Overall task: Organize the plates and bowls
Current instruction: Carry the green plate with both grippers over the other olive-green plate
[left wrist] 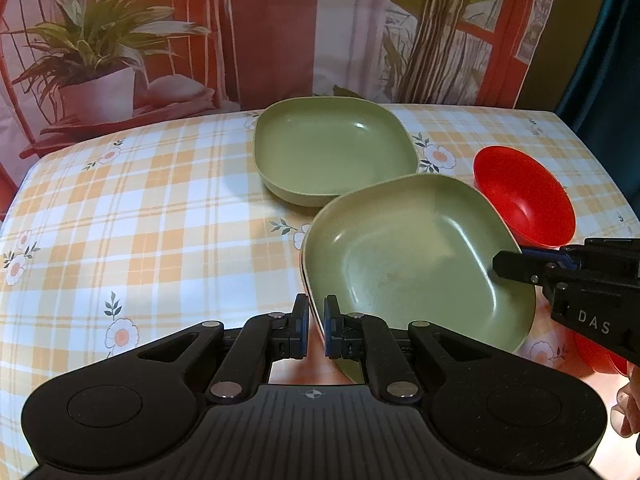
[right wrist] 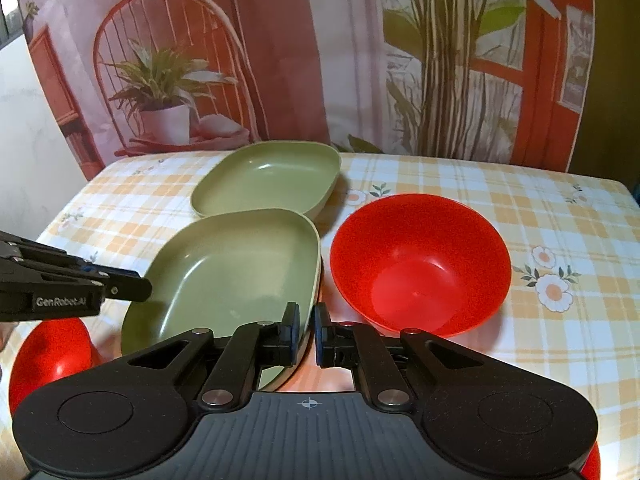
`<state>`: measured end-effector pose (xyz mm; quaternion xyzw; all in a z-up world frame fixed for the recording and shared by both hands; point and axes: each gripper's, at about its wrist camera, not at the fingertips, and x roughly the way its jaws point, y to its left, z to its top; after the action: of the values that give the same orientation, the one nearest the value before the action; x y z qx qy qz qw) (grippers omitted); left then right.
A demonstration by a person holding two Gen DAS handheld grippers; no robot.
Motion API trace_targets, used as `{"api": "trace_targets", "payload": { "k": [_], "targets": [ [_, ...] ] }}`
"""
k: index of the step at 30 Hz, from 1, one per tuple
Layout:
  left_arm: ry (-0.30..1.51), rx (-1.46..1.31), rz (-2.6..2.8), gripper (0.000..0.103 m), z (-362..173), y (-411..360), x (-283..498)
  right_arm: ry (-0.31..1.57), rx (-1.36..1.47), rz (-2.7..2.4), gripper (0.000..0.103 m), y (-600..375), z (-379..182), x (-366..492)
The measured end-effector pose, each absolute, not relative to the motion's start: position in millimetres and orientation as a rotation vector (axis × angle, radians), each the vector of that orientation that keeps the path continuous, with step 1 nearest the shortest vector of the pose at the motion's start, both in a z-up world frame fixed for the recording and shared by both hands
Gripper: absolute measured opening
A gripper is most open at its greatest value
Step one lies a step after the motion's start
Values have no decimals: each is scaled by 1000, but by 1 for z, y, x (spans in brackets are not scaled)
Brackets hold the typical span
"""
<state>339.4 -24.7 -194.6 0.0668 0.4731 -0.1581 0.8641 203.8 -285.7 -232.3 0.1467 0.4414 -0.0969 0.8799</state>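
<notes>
Two square green plates are on the checked tablecloth. The near green plate (left wrist: 416, 264) (right wrist: 232, 272) is held from both sides. My left gripper (left wrist: 316, 316) (right wrist: 140, 286) is shut on its left rim. My right gripper (right wrist: 307, 322) (left wrist: 500, 268) is shut on its right rim. The plate looks slightly tilted, and its far edge reaches the front of the far green plate (left wrist: 332, 152) (right wrist: 268, 178), which lies flat. A red bowl (left wrist: 524, 204) (right wrist: 420, 264) stands upright just right of the held plate.
A second red bowl (right wrist: 52, 352) (left wrist: 592, 352) sits low beside the held plate, partly hidden by the grippers. The table (left wrist: 140, 208) (right wrist: 560, 216) ends at a printed backdrop of plants and a chair. A person's fingers (left wrist: 630, 408) show at the right edge.
</notes>
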Motion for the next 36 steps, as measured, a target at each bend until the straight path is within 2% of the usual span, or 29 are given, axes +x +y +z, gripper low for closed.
{"api": "trace_targets", "payload": {
  "k": [4,8,11,13,17,36],
  "targets": [
    [987,143,-329,9,-194,-25,339,918,297,-203,9,-285,-231,203],
    [986,137,-319,9,-193,-22,339,907,301,-213,16,-284,-229,198],
    [984,130,-318,9,-193,-20,338,889,316,-223,16,-286,-226,192],
    [984,126,-317,9,-193,-20,339,870,315,-226,14,-287,-224,188],
    [985,125,-318,9,-193,-20,338,858,304,-199,4,-284,-222,185],
    [988,98,-307,10,-193,-18,338,874,347,-212,4,-287,-227,188]
  ]
}}
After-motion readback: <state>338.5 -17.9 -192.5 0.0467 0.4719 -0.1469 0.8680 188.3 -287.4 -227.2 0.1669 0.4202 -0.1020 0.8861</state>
